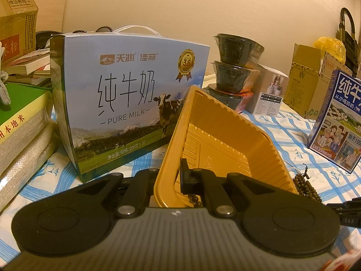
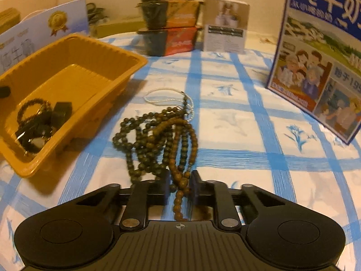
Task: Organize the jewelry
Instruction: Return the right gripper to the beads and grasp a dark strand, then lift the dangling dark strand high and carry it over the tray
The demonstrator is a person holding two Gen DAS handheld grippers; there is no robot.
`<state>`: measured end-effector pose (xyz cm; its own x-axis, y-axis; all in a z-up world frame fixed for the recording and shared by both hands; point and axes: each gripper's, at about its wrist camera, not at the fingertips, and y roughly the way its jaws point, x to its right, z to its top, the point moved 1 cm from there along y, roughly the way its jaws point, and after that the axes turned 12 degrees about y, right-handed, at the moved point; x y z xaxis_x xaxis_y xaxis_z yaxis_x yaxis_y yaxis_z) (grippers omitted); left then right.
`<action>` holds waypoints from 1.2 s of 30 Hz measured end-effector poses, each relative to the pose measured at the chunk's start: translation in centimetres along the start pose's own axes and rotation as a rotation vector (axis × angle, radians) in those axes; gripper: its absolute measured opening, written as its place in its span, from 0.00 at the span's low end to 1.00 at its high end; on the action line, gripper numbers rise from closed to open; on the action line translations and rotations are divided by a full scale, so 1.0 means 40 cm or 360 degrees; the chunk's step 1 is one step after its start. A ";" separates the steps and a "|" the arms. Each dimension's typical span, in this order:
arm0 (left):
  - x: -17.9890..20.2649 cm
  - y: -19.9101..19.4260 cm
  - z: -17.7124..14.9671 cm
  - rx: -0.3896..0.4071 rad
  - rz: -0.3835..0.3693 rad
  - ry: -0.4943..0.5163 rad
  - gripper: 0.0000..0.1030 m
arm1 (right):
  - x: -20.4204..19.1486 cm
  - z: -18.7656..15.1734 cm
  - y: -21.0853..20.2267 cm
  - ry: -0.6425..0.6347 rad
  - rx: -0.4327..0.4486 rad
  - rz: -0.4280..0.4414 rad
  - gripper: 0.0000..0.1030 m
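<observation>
Right gripper (image 2: 180, 185) pinches one bead strand (image 2: 178, 180).

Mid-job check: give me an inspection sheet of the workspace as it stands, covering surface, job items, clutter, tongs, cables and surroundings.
Surface: blue-checked white tablecloth, no spills seen.
Job's things: yellow tray tilted, near edge lifted, already holding dark beads; tangle of wooden bead strands on the cloth beside it; thin white bead string behind the tangle.
Clutter: large milk carton, small milk box, stacked black bowls, white product box, cardboard box, rice bags.
Tongs: left tongs shut on the tray's rim; right tongs closed on a brown bead strand.
Cables: nothing seen.
Surroundings: plain cream wall.
</observation>
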<state>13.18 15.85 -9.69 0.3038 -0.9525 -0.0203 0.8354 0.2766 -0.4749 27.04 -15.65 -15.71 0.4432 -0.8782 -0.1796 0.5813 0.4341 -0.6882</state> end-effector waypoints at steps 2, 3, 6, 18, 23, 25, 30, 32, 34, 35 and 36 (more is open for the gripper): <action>0.000 0.000 0.000 0.0000 0.0000 0.0000 0.06 | 0.001 -0.005 -0.009 0.0013 0.0019 -0.0009 0.12; 0.000 0.000 0.000 0.0000 -0.0001 -0.0001 0.06 | 0.006 -0.006 -0.016 0.0048 0.0020 -0.0003 0.06; 0.001 0.001 0.000 0.0000 -0.0003 -0.0004 0.06 | 0.023 -0.007 -0.048 0.0147 0.0035 -0.0013 0.06; -0.002 0.001 0.000 0.0000 -0.0005 -0.0009 0.06 | 0.154 -0.028 -0.242 0.0546 0.0208 -0.0132 0.06; -0.002 0.001 0.000 0.0000 -0.0003 -0.0008 0.06 | 0.196 -0.027 -0.303 0.0629 0.0291 -0.0207 0.06; -0.002 0.001 0.000 0.0000 -0.0003 -0.0006 0.06 | 0.210 -0.020 -0.329 0.0658 0.0341 -0.0229 0.06; -0.003 0.000 0.000 0.0000 -0.0002 -0.0005 0.06 | 0.235 0.003 -0.385 0.0719 0.0446 -0.0231 0.06; -0.003 0.000 0.001 0.0001 -0.0003 -0.0005 0.06 | 0.238 0.016 -0.400 0.0727 0.0471 -0.0225 0.06; -0.004 0.000 0.000 0.0001 -0.0002 -0.0002 0.06 | 0.239 0.028 -0.411 0.0732 0.0484 -0.0216 0.06; -0.004 0.000 0.001 0.0000 -0.0002 -0.0004 0.06 | 0.238 0.033 -0.414 0.0736 0.0487 -0.0209 0.06; -0.003 0.000 0.001 0.0000 -0.0003 -0.0006 0.06 | 0.237 0.039 -0.419 0.0742 0.0492 -0.0201 0.06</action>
<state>13.14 15.98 -9.66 0.3036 -0.9527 -0.0162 0.8361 0.2746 -0.4749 22.56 -30.94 -4.77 0.0505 -0.8924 -0.4485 0.8140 0.2969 -0.4992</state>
